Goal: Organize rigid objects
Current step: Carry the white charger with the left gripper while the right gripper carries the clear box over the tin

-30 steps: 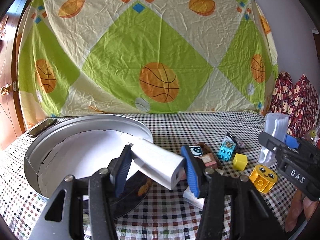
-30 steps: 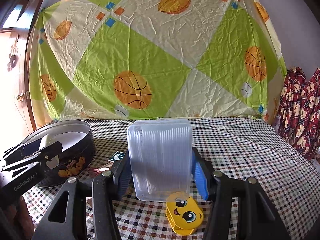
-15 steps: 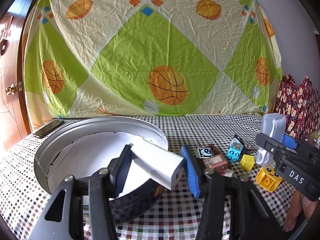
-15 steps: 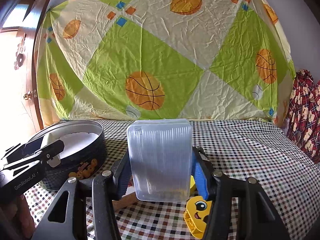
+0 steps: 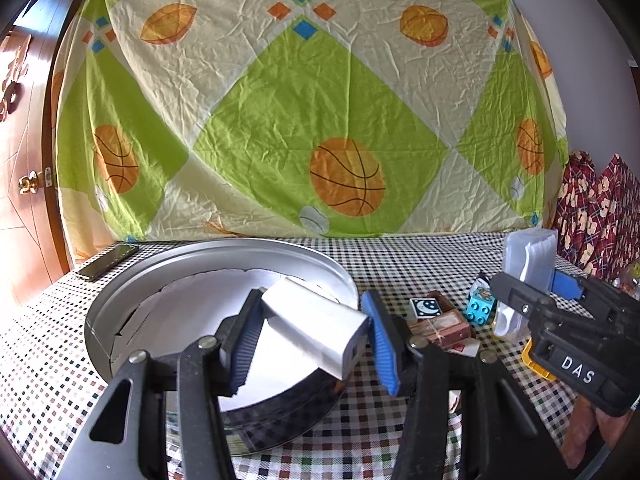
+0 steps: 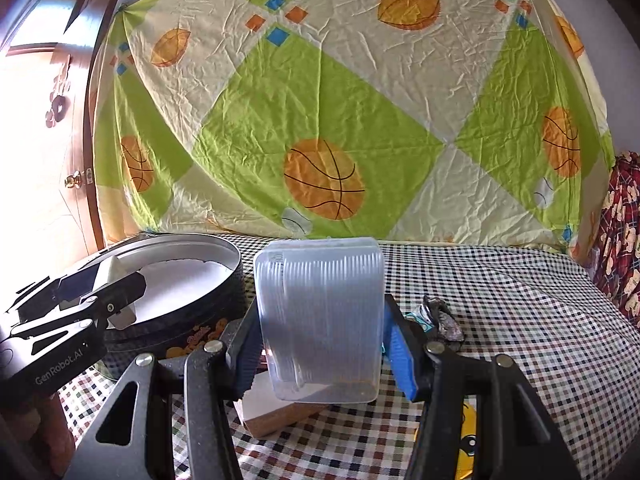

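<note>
While both tongs carry loads, the tin is the drop spot.
Left view: left gripper clenched on a grey block, tilted, over the tin; only white liner inside. Lower it past the rim, then release. Right view: right gripper clamped on a clear box, upright, tin to its left; box contents unclear.

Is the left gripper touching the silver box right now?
Touching. The left wrist view shows the left gripper pressed on both sides of the silver box.
</note>
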